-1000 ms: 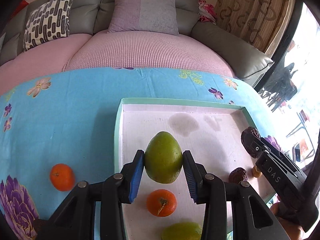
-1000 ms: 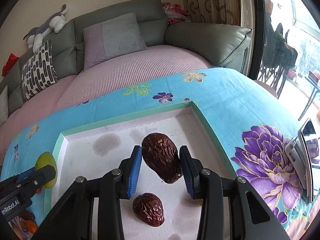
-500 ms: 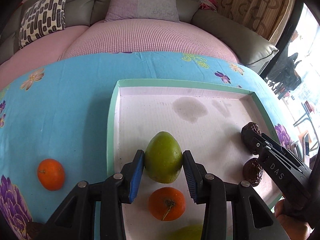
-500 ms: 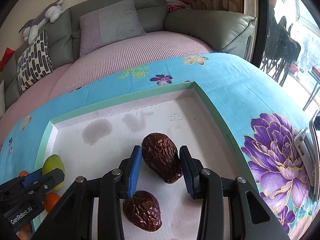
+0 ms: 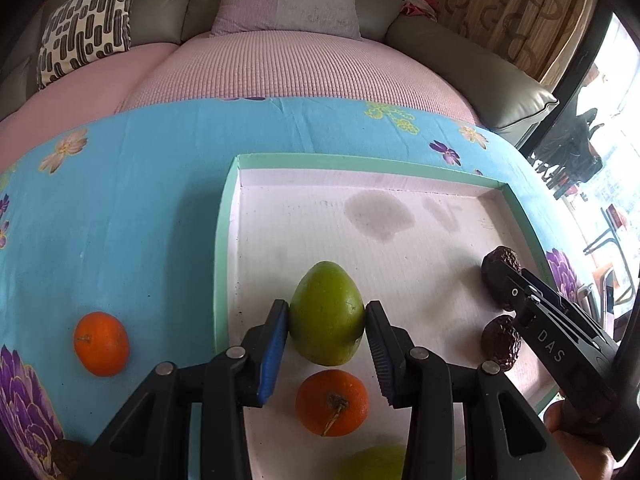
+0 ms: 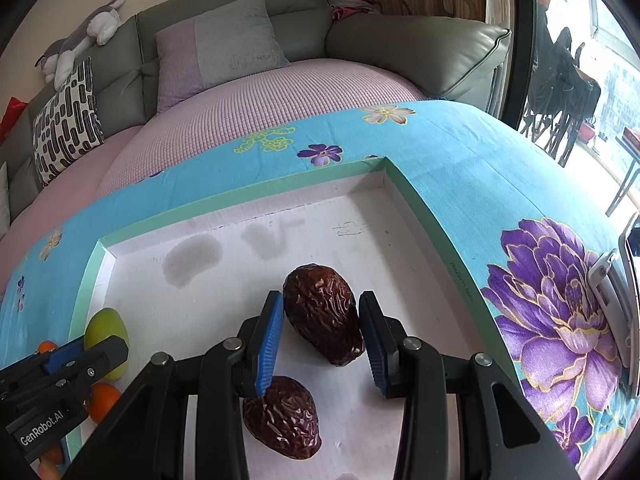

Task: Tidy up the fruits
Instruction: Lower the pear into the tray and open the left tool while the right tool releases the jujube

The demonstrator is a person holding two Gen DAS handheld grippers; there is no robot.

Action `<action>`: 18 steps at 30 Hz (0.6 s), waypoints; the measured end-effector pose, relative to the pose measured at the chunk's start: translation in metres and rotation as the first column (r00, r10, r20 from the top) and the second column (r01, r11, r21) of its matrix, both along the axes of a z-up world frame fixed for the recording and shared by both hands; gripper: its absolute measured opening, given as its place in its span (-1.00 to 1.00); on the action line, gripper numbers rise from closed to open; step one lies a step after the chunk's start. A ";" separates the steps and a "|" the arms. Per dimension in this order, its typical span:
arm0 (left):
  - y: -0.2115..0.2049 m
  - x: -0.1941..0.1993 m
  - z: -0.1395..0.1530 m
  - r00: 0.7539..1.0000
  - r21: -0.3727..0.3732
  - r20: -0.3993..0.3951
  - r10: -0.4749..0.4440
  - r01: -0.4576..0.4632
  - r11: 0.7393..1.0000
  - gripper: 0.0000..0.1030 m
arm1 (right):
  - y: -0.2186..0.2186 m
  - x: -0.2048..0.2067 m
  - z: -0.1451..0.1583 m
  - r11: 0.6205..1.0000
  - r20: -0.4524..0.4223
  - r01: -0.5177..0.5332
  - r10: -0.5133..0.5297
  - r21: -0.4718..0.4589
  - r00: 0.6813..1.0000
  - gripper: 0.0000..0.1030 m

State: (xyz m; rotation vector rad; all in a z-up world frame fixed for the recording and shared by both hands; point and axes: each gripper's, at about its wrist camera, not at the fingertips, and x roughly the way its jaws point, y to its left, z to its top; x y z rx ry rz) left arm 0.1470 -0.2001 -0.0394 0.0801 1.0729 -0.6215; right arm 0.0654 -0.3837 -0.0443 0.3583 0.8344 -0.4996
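Mango (image 5: 326, 312), green and egg-shaped, sits pinched between the blue pads of the left gripper (image 5: 326, 322), whose jaws press against both its sides over the white floor of the tray (image 5: 400, 216), near the tray's left wall. Whether the mango rests on the floor or hangs just above it cannot be told. Nearer the camera, an orange (image 5: 332, 402) with a dry stem lies inside the tray, and a second green fruit (image 5: 372, 462) shows at the bottom edge. Another orange (image 5: 101, 343) lies outside the tray on the blue flowered cloth (image 5: 120, 200) covering the table.

On the tray's right side, the right gripper (image 6: 322, 320) has its jaws closed on a dark brown wrinkled fruit (image 6: 322, 312), held tilted, with the left pad at its upper end and the right pad against its flank. A second wrinkled brown fruit (image 6: 284, 416) lies on the tray floor just below it, close to the left pad. Two faint grey stains mark the tray floor towards its far wall.

Behind the table stands a grey sofa (image 6: 420, 52) with a pink cover, a lilac cushion (image 6: 224, 48) and a black-and-white patterned cushion (image 6: 66, 120).
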 end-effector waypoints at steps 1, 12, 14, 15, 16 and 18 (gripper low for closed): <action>0.000 0.000 0.001 1.000 -0.002 -0.001 -0.003 0.003 1.000 -0.17 | 0.000 0.000 0.000 1.000 0.000 0.001 -0.001 0.000 1.000 -0.21; 0.010 -0.004 0.024 0.999 0.032 0.038 0.023 -0.025 0.999 0.20 | 0.001 -0.004 0.005 1.000 -0.005 -0.010 0.010 0.013 1.000 -0.06; 0.014 -0.004 0.030 0.998 0.037 0.046 0.040 -0.041 0.998 0.34 | 0.003 -0.005 0.007 1.000 -0.010 -0.015 0.015 0.010 1.000 0.11; 0.016 -0.004 0.031 0.997 0.048 0.053 0.049 -0.051 0.998 0.46 | 0.004 -0.006 0.008 1.000 -0.010 -0.020 0.021 0.012 1.000 0.14; 0.018 -0.004 0.032 0.997 0.063 0.060 0.058 -0.061 0.996 0.55 | 0.005 -0.006 0.009 1.000 -0.012 -0.026 0.026 0.016 1.000 0.19; 0.021 -0.003 0.032 0.995 0.089 0.066 0.076 -0.082 0.993 0.62 | 0.007 -0.006 0.009 0.999 -0.023 -0.036 0.036 0.020 0.999 0.36</action>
